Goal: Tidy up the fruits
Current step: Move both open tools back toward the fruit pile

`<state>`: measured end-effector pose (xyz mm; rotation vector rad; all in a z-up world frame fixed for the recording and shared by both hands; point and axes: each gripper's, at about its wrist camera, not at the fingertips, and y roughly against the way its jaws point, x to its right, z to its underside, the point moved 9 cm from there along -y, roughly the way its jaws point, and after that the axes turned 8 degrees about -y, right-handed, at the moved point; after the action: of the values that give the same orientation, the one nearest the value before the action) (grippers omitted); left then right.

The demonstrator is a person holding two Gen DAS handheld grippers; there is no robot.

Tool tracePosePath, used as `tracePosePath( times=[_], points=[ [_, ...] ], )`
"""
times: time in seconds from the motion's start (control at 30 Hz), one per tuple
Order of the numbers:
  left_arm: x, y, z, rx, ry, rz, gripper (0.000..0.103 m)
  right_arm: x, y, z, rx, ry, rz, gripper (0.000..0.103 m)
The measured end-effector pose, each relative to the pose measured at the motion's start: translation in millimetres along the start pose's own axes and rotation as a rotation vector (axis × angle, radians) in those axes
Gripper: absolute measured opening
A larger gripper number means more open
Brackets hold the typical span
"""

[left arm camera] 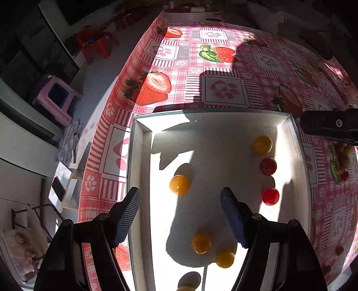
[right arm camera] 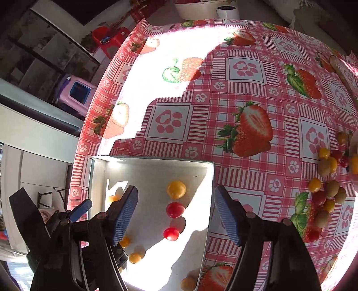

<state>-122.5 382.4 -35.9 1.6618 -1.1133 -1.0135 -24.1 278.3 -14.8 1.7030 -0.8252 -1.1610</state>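
Observation:
A shallow white box [left arm camera: 141,143] lies on the strawberry tablecloth and holds several small round fruits. In the left wrist view I see a yellow fruit [left arm camera: 179,184], another yellow one [left arm camera: 262,145] and two red ones [left arm camera: 268,166] [left arm camera: 270,196]. My left gripper [left arm camera: 180,216] is open and empty above the box. My right gripper [right arm camera: 175,216] is open and empty over the box's right wall [right arm camera: 209,201]. A loose pile of red, yellow and tan fruits [right arm camera: 326,192] lies on the cloth at the right.
The table's left edge [right arm camera: 89,125] drops to the floor, where a pink stool [right arm camera: 76,94] and red stools [right arm camera: 107,38] stand. A white bowl [right arm camera: 201,9] and a cup [right arm camera: 227,11] sit at the table's far end.

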Motion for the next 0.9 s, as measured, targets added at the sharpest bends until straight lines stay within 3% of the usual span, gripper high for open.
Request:
tracePosePath(
  times=[0.33,0.57,0.9],
  points=[
    [79,35,2,0.031,-0.151,0.08,0.074,105,46,56,-0.009,-0.152,0.096,0.075],
    [138,50,8,0.03,-0.259,0.138,0.074,179,74,123,-0.041,-0.26,0.184,0.075],
    [194,60,25,0.001,-0.37,0.186,0.074,222,86,204,-0.107,-0.292,0.253,0.075]
  ],
)
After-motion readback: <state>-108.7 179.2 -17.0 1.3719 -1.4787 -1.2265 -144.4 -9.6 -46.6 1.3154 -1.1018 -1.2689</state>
